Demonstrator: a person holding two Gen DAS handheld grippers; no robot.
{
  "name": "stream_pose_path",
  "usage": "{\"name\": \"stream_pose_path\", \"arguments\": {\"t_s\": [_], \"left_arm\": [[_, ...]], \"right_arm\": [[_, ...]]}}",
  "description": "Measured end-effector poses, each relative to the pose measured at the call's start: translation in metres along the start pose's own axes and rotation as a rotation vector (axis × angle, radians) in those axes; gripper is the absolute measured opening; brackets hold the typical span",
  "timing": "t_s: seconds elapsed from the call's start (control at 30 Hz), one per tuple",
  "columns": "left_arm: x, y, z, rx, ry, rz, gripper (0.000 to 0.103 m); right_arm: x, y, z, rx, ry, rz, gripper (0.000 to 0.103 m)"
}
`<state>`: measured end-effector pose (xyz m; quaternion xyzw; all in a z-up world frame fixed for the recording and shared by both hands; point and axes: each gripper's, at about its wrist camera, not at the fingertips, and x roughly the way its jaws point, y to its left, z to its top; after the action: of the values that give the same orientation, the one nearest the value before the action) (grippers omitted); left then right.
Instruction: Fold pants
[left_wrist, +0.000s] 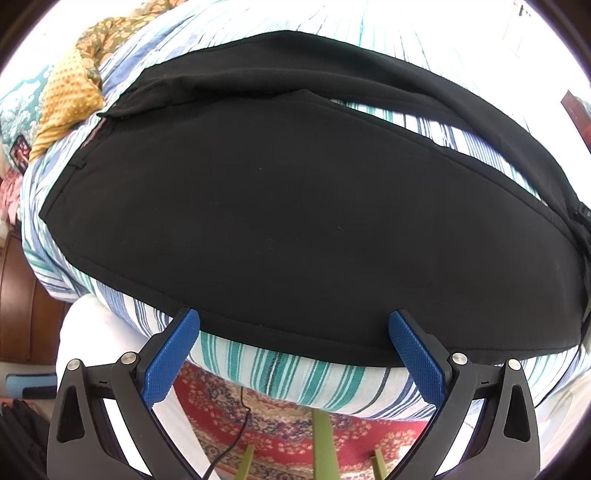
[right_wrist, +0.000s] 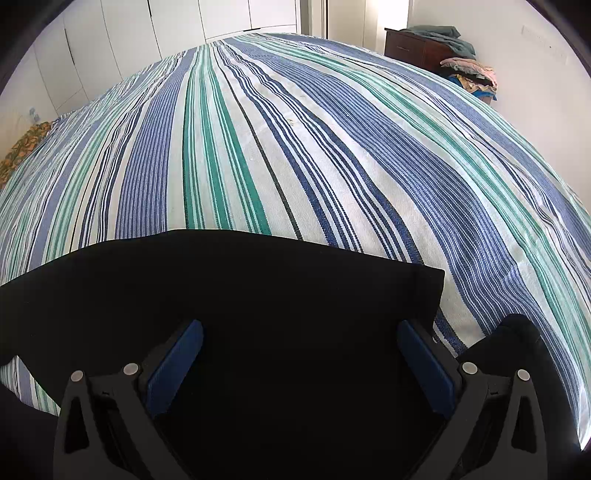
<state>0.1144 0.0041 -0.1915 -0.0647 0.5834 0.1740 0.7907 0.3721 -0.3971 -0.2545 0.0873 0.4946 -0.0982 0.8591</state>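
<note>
The black pants (left_wrist: 295, 206) lie spread over a bed with a striped blue, green and white bedspread (left_wrist: 295, 376), filling the middle of the left wrist view, with one leg running along the upper right and a strip of bedspread showing between the two legs. At the upper left of that frame, a mustard dotted cushion (left_wrist: 66, 96) and a floral orange-and-green cloth (left_wrist: 110, 33) sit beside the waist end of the pants, touching or nearly touching it. The left gripper (left_wrist: 294, 325) is spread wide and grasping nothing, its blue pads (left_wrist: 173, 354) at the near hem where the bed edge drops away; below it show a red patterned rug (left_wrist: 266, 417), a thin black cable (left_wrist: 240, 424) and green legs of some furniture (left_wrist: 325, 443). In the right wrist view the right gripper (right_wrist: 300, 334) is likewise wide apart and empty, hovering over black fabric (right_wrist: 258, 295) that fills the lower part of the frame, its square corner at centre right. Beyond it the bedspread (right_wrist: 295, 129) stretches bare to the far edge, with white cupboard doors (right_wrist: 110, 44) at the top left and a dark dresser (right_wrist: 413, 48) piled with folded cloths at the upper right.
</note>
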Motion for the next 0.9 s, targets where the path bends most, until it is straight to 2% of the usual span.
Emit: {"name": "stream_pose_path", "arguments": {"t_s": [0.9], "left_arm": [[0.0000, -0.0015, -0.0010, 0.008, 0.007, 0.013, 0.102]], "right_arm": [[-0.0001, -0.0001, 0.0000, 0.000, 0.000, 0.000, 0.103]]}}
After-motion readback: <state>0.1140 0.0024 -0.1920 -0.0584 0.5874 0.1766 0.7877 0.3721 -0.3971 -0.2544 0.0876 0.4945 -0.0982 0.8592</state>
